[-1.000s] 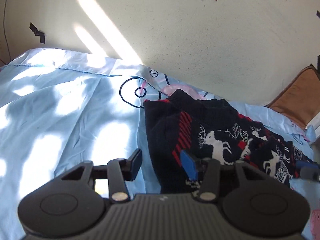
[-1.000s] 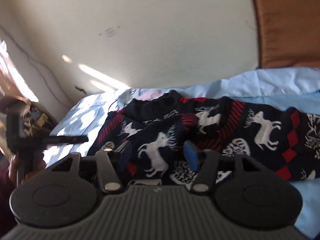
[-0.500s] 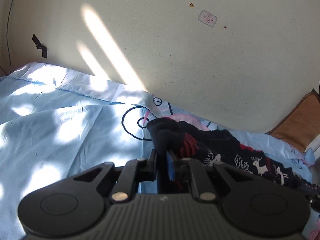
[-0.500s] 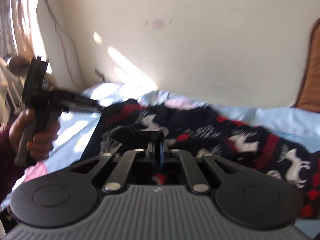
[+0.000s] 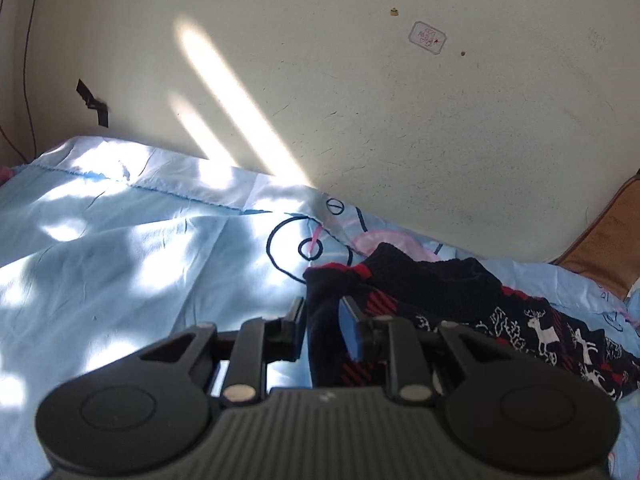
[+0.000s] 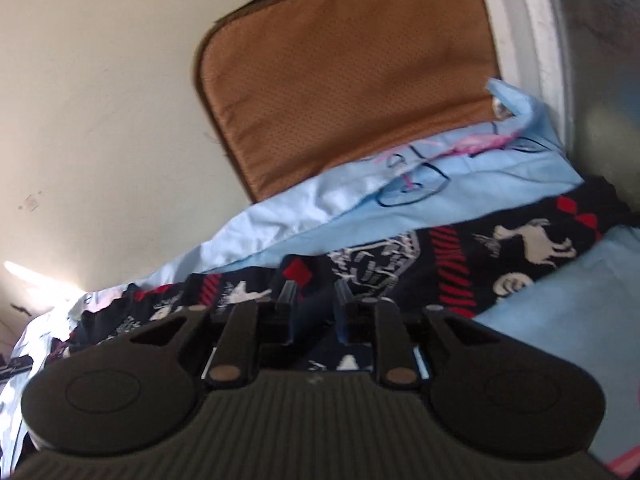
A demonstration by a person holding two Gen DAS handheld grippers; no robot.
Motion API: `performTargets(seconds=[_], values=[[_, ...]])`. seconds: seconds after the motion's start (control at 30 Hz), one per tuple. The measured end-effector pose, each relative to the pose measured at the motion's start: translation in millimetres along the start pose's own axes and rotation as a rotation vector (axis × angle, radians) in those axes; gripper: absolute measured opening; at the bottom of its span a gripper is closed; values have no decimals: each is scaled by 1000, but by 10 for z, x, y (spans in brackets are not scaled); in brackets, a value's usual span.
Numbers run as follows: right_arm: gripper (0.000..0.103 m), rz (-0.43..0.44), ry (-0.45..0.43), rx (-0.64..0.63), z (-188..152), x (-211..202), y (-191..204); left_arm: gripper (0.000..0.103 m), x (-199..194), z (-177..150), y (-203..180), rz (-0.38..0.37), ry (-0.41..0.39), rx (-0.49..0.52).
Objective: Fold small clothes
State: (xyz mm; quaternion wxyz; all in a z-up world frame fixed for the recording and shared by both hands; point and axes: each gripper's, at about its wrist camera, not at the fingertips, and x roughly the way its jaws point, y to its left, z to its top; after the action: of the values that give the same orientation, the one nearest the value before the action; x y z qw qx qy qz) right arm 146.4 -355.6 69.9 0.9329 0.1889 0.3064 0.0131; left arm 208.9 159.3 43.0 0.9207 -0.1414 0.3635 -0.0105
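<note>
left gripper (image 5: 322, 326) and right gripper (image 6: 314, 300), each with fingers now parted a little around a fold of the reindeer-pattern sweater (image 5: 460, 300). half a second earlier both pairs were pressed tight on the knit; a second ago they stood wide open above it. whether the cloth is held at all or just released cannot be told. the sweater lies bunched on the light blue bedsheet (image 5: 120, 260), near the brown cushion (image 6: 352, 76). judged: one fold stroke ending, garment not yet flat.

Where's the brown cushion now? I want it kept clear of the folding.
In the right wrist view the brown cushion leans against the wall, behind the blue sheet and beyond the sweater.
</note>
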Motion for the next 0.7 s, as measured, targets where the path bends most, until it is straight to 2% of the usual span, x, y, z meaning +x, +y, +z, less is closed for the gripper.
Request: performTargets(seconds=[0.07,0.1,0.17,0.23,0.27,0.3,0.33,0.4,0.43,0.5,0.57,0.63,0.7], values=[[29,90,34,-99,12,130,326,25,52,27,-173,6,4,75],[37,149,68,-169,19,220,539,33,89,32,-249,12,11,111],[51,222,134,-288,-40,417,903,42,194,-13,-404,23,37,192],[54,238,187,-422,-144,666,1220,39,348,-85,-510,58,94,234],[54,225,207,-458,-187,769,1294,24,408,-117,-538,77,111,246],[52,214,250,-488,-244,906,1355,17,436,-146,-559,100,101,261],[43,206,296,-515,-308,1014,1386,12,420,-166,-556,109,82,271],[8,225,274,-594,-386,975,1474,9,345,-144,-483,84,66,232],[8,233,258,-604,-380,924,1518,8,271,-113,-416,73,45,206],[7,260,173,-616,-308,808,1626,8,146,-47,-293,68,-7,151],[7,298,114,-575,-179,790,1724,8,45,58,-80,59,-54,45],[8,316,92,-548,-106,885,1856,8,101,119,107,57,-39,-36],[11,311,129,-544,-143,1133,1998,8,258,110,171,115,-5,-28]])
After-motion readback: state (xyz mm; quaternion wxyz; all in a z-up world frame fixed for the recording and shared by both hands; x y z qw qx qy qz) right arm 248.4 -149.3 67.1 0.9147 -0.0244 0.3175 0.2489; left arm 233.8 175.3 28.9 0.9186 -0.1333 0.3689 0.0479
